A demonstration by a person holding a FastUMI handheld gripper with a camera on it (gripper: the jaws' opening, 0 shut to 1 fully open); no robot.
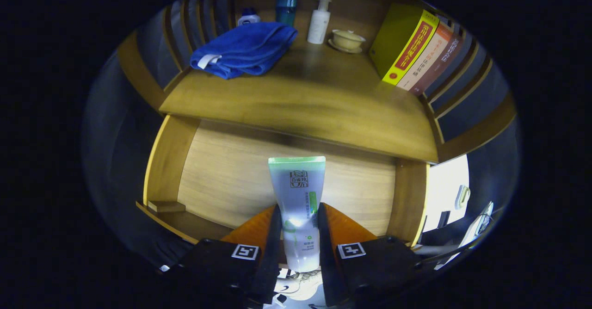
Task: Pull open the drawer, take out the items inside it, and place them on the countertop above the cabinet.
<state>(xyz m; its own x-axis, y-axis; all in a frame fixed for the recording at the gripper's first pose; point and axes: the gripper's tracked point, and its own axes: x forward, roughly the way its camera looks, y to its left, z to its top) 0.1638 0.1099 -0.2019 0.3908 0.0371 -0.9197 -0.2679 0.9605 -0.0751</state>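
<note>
My gripper is shut on a pale tube with a green end; both fingers press its sides and the tube stands up between them. Below and beyond it lies the open wooden drawer, its light bottom bare around the tube. Above the drawer stretches the wooden countertop of the cabinet.
On the countertop a folded blue towel lies at the back left. Behind it stand a small white bottle, a teal cup, a white pump bottle and a lidded bowl. Upright books lean at the right.
</note>
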